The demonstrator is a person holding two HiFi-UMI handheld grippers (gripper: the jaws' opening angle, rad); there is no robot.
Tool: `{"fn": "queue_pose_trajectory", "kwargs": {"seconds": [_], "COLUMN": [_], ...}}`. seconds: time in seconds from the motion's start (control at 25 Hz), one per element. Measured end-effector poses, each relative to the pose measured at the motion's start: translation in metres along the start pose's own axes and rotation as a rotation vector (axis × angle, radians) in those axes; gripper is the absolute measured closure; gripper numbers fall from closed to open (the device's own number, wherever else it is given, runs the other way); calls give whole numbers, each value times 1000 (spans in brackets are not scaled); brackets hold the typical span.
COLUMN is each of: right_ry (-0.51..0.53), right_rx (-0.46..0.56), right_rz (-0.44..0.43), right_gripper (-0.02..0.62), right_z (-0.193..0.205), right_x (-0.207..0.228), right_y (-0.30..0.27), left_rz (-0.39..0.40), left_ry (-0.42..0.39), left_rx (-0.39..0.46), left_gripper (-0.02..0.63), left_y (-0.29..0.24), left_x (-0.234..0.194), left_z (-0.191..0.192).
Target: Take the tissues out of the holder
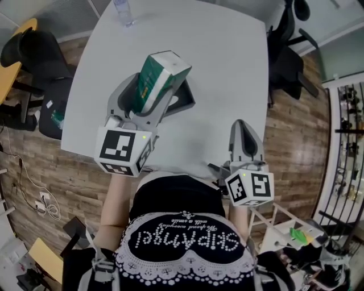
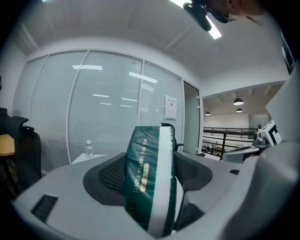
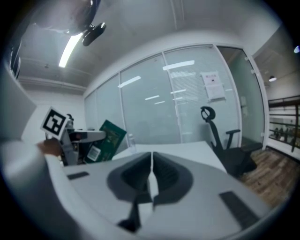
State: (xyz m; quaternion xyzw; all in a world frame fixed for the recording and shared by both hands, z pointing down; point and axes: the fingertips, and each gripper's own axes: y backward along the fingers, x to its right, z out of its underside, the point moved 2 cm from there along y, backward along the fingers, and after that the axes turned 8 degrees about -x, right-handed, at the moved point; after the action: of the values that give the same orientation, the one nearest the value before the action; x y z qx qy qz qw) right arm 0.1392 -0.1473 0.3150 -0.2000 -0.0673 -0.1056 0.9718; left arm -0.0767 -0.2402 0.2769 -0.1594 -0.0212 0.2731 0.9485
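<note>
1. Left gripper (image 1: 157,94) pinches tissue pack (image 1: 165,71), held tilted above table (image 1: 227,74); the pack's near end is hidden between the jaws.
2. Right gripper (image 1: 245,136) pressed together, empty, at near right.
3. Bottle (image 1: 123,11) far left, top cut off.

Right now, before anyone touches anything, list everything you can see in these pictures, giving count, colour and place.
Tissue pack: one, green and white, held up over the table.
Table: one, white, ahead of the person.
Water bottle: one, clear, at the table's far edge.
Office chairs: at least two, black, at both sides of the table.
Floor: brown wood, around the table.
Glass partition: pale, behind the table.
Left gripper: one, grey, shut on the pack.
Right gripper: one, grey, jaws together, empty, near the table's edge.
Person's top: one, black, white print.
</note>
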Motion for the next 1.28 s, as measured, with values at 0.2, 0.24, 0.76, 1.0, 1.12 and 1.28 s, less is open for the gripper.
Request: {"fn": "queue_pose_trajectory", "kwargs": {"seconds": [0.2, 0.24, 0.76, 1.0, 1.12, 1.28], "right_ry": [12, 13, 22, 25, 28, 21], "right_rx": [34, 38, 62, 44, 30, 18], "right_rz": [-8, -9, 18, 23, 22, 21], "right_gripper": [561, 561, 561, 561, 561, 561], "right_z": [-13, -15, -24, -18, -14, -10], "right_x": [-2, -3, 0, 1, 0, 0], "right_y": [2, 4, 18, 22, 23, 25], "left_rz": [-43, -49, -124, -143, -147, -153], "left_ry": [16, 22, 98, 110, 124, 149], "left_rx": [85, 93, 107, 63, 46, 24], "left_gripper": [272, 272, 272, 272, 272, 272], "left_y": [33, 39, 92, 101, 105, 110], "left_x": [-1, -1, -5, -7, -5, -2], "left_z": [-18, -18, 17, 43, 51, 63]}}
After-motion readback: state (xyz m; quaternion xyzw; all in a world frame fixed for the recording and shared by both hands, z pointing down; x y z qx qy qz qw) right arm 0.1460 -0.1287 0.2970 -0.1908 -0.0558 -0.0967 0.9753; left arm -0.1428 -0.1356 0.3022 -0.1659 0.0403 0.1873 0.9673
